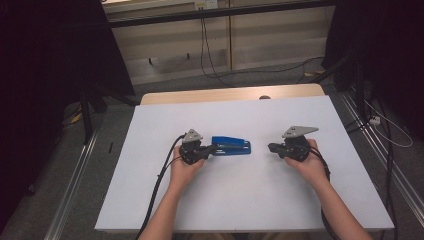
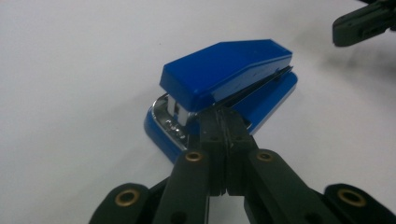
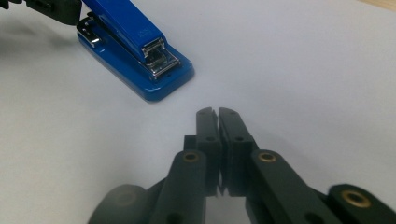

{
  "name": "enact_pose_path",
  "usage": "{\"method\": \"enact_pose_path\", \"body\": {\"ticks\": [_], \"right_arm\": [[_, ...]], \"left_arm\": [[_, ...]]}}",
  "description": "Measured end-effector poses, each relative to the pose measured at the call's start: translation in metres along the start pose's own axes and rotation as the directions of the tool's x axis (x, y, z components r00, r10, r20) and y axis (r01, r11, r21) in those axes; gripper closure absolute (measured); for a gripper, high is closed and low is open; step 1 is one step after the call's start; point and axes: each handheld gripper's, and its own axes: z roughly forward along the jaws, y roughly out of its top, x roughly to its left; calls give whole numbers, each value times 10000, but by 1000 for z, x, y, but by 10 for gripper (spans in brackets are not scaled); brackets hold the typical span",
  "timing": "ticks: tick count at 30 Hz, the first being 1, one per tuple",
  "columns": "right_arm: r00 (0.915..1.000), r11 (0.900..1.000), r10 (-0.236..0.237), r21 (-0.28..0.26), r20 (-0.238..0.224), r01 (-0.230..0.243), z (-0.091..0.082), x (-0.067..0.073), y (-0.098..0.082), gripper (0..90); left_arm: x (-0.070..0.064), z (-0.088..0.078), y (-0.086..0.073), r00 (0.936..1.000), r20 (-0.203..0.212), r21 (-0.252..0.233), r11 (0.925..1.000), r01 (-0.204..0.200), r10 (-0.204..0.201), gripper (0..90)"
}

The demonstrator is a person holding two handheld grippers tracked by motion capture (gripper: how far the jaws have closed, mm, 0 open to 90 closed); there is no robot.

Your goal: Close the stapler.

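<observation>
The blue stapler [image 1: 231, 146] lay flat near the middle of the white tabletop [image 1: 240, 200], its long side running across between your two hands. In the left gripper view its blue top was lifted a little at the far end, with the silver metal showing at the near end.

Your left gripper [image 1: 214, 148] pointed at the stapler's left end, jaws pressed together with nothing between them. In the left gripper view the tips [image 2: 224, 122] sat right at the stapler's [image 2: 224, 79] near end, at the seam under the top; I cannot tell whether they actually touched it.

Your right gripper [image 1: 271, 147] rested on the tabletop to the stapler's right, clear of it, pointing toward it. Its jaws [image 3: 217, 116] were closed on nothing, with bare tabletop ahead and the stapler [image 3: 135, 51] farther off.
</observation>
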Motion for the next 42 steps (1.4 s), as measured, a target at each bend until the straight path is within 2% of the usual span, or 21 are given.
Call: {"method": "enact_pose_path", "body": {"ticks": [6,9,12,14,16,17,21,26,30,39,42], "right_arm": [[9992,9990,390,-203,-116,-392,-2,5,-3,679],[9992,9991,383,-176,-96,-385,-4,10,-4,594],[9991,9989,427,-210,-31,-428,-8,15,-5,496],[9993,9991,367,-206,-17,-368,-12,18,-6,466],[9994,9990,358,-272,-29,-359,-15,21,-7,403],[9994,9989,357,-321,22,-356,-17,23,-8,375],[9992,9987,387,-351,119,-383,-21,29,-10,307],[9992,9981,359,-511,172,-349,-30,36,-13,269],[9993,9983,313,-504,202,-302,-37,39,-19,242],[9987,9976,383,-592,332,-363,-51,42,-30,213],[9988,9976,378,-588,304,-360,-55,44,-33,206]], "left_arm": [[-2,-12,3,9999,2,-118,9998,150,-150,752],[-3,-20,4,9997,-108,-295,9993,215,-218,652],[-5,-27,5,9992,-226,-315,9990,315,-322,513],[-5,-32,4,9985,-366,-421,9984,380,-395,446],[-3,-37,3,9981,-470,-365,9986,384,-401,407],[-3,-39,2,9970,-541,-419,9977,532,-554,377],[-1,-48,-3,9954,-695,-355,9973,638,-661,331],[-1,-58,-6,9936,-823,-562,9957,734,-779,270],[-4,-65,-8,9932,-946,-598,9962,626,-681,220],[-6,-76,-17,9925,-993,-529,9964,669,-719,175],[-6,-81,-18,9932,-1015,-543,9972,523,-576,167]]}}
